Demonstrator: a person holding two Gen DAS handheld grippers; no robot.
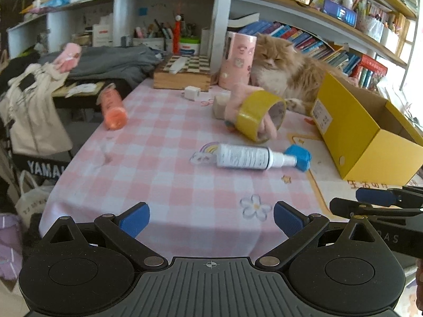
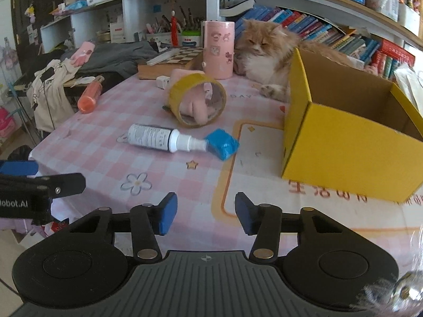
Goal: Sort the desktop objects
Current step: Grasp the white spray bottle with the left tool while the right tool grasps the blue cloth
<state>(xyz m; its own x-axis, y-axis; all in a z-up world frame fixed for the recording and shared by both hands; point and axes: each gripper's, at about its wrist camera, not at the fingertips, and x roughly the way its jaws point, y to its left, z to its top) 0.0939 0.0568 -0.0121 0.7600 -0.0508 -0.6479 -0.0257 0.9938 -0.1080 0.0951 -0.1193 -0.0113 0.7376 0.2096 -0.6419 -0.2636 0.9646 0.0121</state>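
Observation:
A white spray bottle [image 1: 244, 156] [image 2: 164, 139] lies on its side on the pink checked tablecloth, its nozzle touching a blue block [image 1: 300, 157] [image 2: 222, 144]. Behind them a yellow tape roll [image 1: 260, 116] [image 2: 197, 101] leans on a pink plush toy [image 1: 267, 128] [image 2: 195, 109]. An orange bottle [image 1: 112, 108] [image 2: 90, 96] lies near the left table edge. An open yellow box [image 1: 367, 145] [image 2: 343, 145] stands at the right. My left gripper [image 1: 211, 219] and right gripper [image 2: 203, 215] are both open and empty, near the table's front edge.
An orange and white cat [image 1: 285, 71] [image 2: 264, 55] lies behind the box. A pink cylinder tin [image 1: 238, 60] [image 2: 219, 50], a wooden chessboard box [image 1: 182, 74], a small white cube [image 1: 192, 93] and clothes [image 1: 111, 63] sit at the back. Bookshelves stand behind.

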